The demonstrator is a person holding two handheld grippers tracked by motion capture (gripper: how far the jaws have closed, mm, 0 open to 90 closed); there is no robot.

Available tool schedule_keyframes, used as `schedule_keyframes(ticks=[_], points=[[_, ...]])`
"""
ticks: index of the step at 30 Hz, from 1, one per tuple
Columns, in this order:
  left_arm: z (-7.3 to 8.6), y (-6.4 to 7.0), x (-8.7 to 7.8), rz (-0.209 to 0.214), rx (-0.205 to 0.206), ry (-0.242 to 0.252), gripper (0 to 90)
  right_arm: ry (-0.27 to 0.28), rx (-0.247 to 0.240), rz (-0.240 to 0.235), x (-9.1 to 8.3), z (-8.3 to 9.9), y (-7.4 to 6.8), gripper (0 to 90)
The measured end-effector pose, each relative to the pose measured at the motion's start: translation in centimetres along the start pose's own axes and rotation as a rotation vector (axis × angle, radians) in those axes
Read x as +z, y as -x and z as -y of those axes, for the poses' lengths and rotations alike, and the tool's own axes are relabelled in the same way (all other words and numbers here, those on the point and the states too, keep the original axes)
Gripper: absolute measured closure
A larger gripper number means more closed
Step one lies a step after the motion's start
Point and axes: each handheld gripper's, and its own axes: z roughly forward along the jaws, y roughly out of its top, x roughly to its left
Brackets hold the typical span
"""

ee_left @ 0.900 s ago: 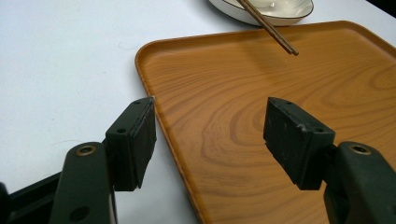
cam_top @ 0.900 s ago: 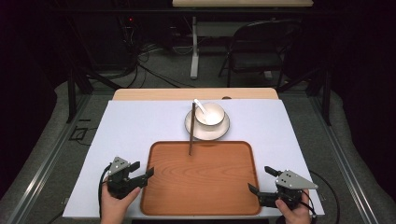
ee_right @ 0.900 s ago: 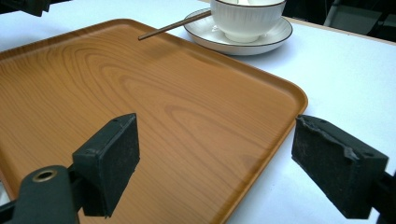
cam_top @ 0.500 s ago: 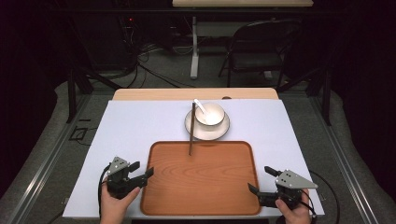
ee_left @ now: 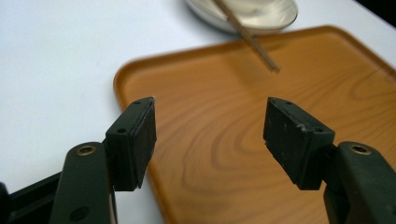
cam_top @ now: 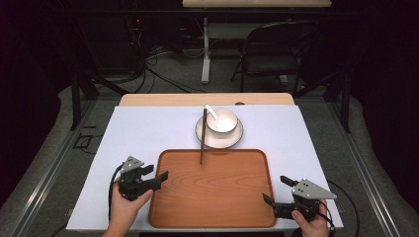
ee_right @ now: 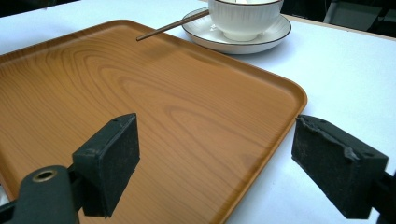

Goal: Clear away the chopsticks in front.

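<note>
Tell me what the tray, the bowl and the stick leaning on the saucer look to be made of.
Tray: wood or wood-look laminate, smooth satin, printed-looking grain. Bowl: glazed white ceramic, glossy, ribbed wall, dark rim line. Stick: probably dark wood, possibly a chopstick; too thin to be sure.

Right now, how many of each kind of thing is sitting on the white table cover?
Wooden tray: 1
Saucer: 1
White bowl: 1
White spoon in the bowl: 1
Brown stick leaning from saucer onto tray (may be a chopstick pair): 1
Total: 5

Bright lit table, dark surroundings (soft shadows), blurred close-ups
</note>
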Motion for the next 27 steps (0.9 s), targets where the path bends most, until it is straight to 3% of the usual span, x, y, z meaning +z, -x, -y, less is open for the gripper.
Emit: schedule_keyframes(ticks=[3, 7, 8, 15, 27], points=[[-2.6, 0.1, 0.5, 0.024, 0.0, -0.001, 35.6, 0.0, 0.002, 0.002, 0.0, 0.0, 0.0, 14.8], [-4.6, 0.1, 1.5, 0.021, 0.004, -0.004, 36.5, -0.001, 0.005, 0.003, 0.0, 0.0, 0.0, 14.8], [-5.7, 0.0, 2.3, 0.027, -0.014, -0.009, 36.5, 0.0, 0.008, 0.004, 0.0, 0.0, 0.1, 14.8], [-8.8, -0.1, 4.8, 0.063, -0.07, -0.034, 37.9, 0.0, 0.015, 0.004, 0.0, 0.0, 0.1, 14.8], [-13.2, -0.3, 8.4, 0.069, -0.133, -0.097, 39.8, 0.001, 0.016, 0.001, 0.0, 0.0, 0.2, 14.7]])
